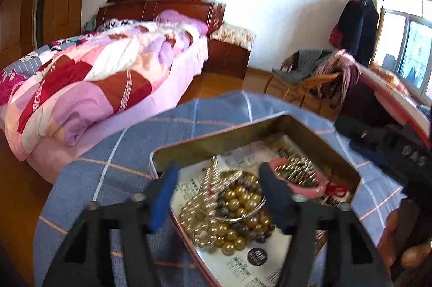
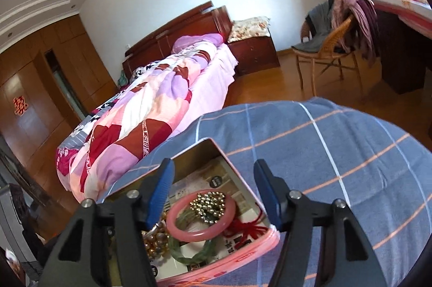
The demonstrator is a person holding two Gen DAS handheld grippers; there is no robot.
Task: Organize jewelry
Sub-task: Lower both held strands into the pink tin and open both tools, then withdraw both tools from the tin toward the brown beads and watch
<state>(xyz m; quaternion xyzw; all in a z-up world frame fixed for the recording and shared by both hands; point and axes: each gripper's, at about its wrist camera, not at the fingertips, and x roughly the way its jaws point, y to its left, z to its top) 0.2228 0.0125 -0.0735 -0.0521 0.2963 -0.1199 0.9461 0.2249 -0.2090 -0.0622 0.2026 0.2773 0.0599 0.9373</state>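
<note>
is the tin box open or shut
Open: the tin box has no lid on, and the beads and pink bangle inside are visible.

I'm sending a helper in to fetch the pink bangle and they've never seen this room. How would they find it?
Go to the blue checked cloth near the bed; an open metal tin sits on it. Inside the tin, the pink bangle lies beside golden beads, overlapping a green bangle. It is the only smooth pink ring there.

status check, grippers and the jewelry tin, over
Left gripper open over pearl beads. Right gripper open, empty, above pink bangle. Tin open on blue cloth, nothing blocking.
</note>
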